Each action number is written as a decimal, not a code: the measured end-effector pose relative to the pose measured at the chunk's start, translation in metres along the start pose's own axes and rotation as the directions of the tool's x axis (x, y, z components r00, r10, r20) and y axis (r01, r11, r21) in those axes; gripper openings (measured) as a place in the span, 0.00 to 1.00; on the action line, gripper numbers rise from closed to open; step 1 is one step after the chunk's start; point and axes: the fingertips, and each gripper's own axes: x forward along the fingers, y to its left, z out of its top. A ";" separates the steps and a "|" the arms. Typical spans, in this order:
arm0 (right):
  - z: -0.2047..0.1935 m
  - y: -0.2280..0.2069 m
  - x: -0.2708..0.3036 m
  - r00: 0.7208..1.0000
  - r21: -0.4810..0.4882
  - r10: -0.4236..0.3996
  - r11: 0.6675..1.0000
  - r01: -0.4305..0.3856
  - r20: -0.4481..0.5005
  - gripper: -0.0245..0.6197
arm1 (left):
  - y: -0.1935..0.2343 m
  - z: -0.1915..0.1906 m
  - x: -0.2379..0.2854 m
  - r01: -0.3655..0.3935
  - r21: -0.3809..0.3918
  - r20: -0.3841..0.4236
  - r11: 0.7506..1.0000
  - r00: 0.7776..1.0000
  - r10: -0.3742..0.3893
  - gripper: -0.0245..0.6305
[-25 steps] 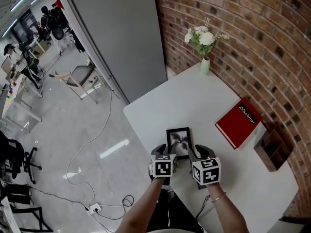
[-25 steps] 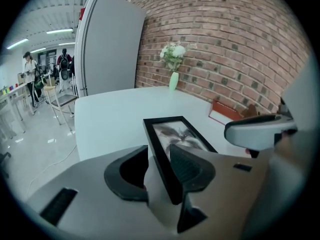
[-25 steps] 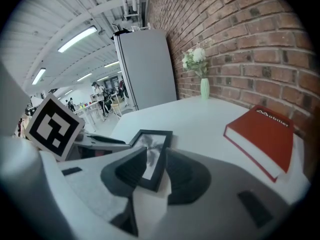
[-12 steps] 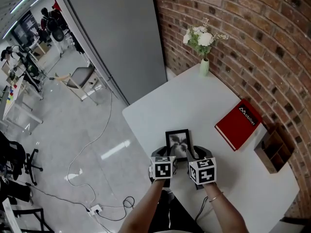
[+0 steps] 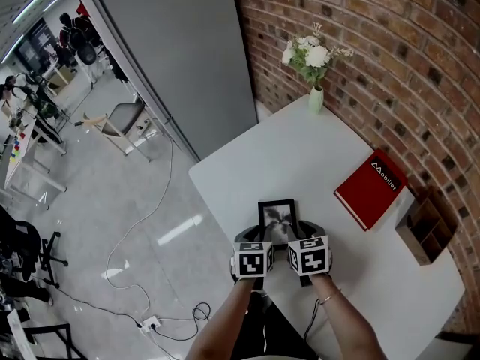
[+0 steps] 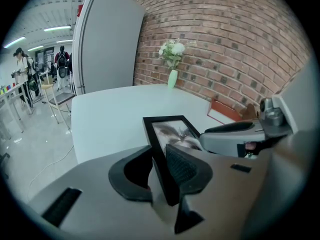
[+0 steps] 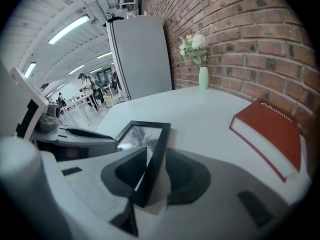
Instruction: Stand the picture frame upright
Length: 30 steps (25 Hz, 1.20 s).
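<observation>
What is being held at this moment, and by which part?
The picture frame: the right gripper clamps its right side rail; the left gripper is closing its jaws on the left rail.

Open-plan lab-office: brick wall [image 5: 390, 66], worktables [image 5: 22, 148], floor cables [image 5: 196, 309]

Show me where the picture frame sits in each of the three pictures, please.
Head view: picture frame low centre, at the near end of the white table.
Left gripper view: centre, its left edge between the left gripper's closing jaws.
Right gripper view: centre-left, its right edge between the right gripper's jaws.
Shared landmark: the green vase of white flowers, in the upper part of all three.
</observation>
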 end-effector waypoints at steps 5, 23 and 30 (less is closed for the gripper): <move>-0.003 -0.001 0.006 0.999 0.013 -0.015 1.000 0.016 -0.036 0.20 | 0.000 0.002 0.001 0.010 0.001 0.000 1.000 1.000 -0.010 0.16; 0.011 0.002 -0.016 0.998 0.044 -0.034 0.999 0.032 0.056 0.16 | -0.006 0.017 -0.019 0.006 0.050 0.122 0.999 0.992 -0.012 0.15; 0.035 0.004 -0.046 0.985 0.073 -0.046 0.997 0.034 0.169 0.16 | -0.019 0.051 -0.050 -0.035 0.151 0.234 0.988 0.972 -0.001 0.14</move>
